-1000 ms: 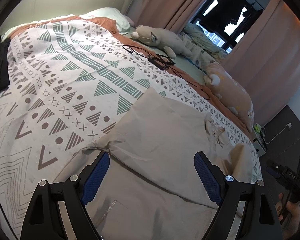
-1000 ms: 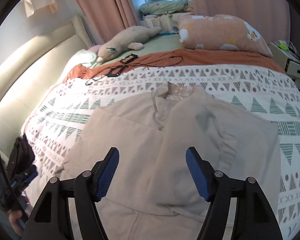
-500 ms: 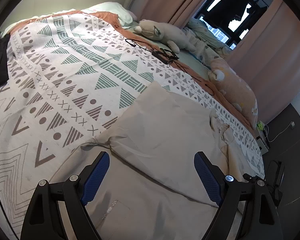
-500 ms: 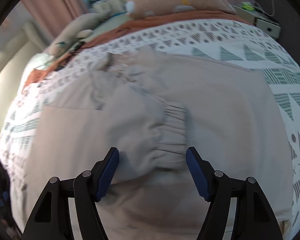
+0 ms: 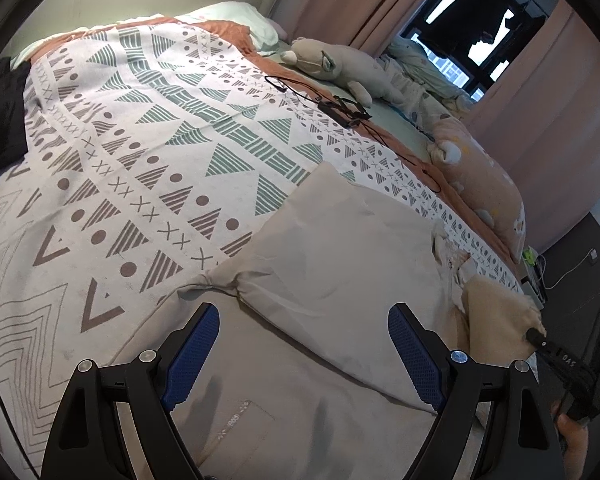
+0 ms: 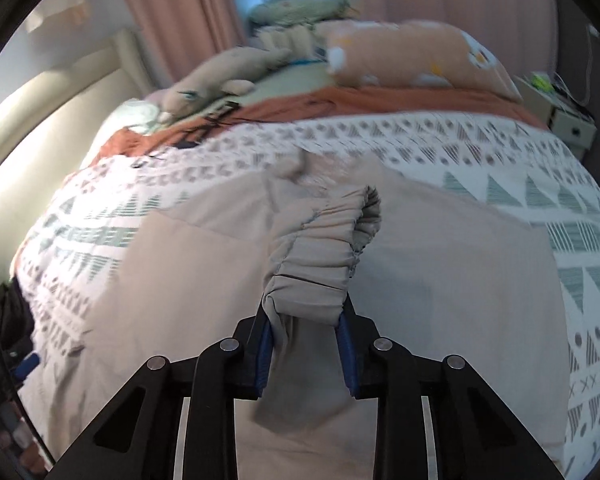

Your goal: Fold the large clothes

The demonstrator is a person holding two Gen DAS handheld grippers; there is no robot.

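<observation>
- A beige garment (image 5: 340, 264) lies spread on the patterned bedspread (image 5: 148, 152) of the bed, one sleeve folded over its body.
- The right gripper (image 6: 305, 344) has its jaws closing on the gathered cuff (image 6: 324, 256), pads pressing its sides; the cuff is raised off the garment.
- The left gripper (image 5: 304, 356) hovers wide over the garment's near part, nothing between its pads.
- A plush toy (image 5: 340, 68) and a pillow (image 6: 412, 56) lie at the bed's far side.

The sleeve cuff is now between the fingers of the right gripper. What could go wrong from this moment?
1. The right gripper is closing on the bunched elastic sleeve cuff; the thick gathers might slip out when pulled.
2. The left gripper hangs open above the beige garment, so nothing pins it; pulling the sleeve may drag the folded part out of shape.
</observation>
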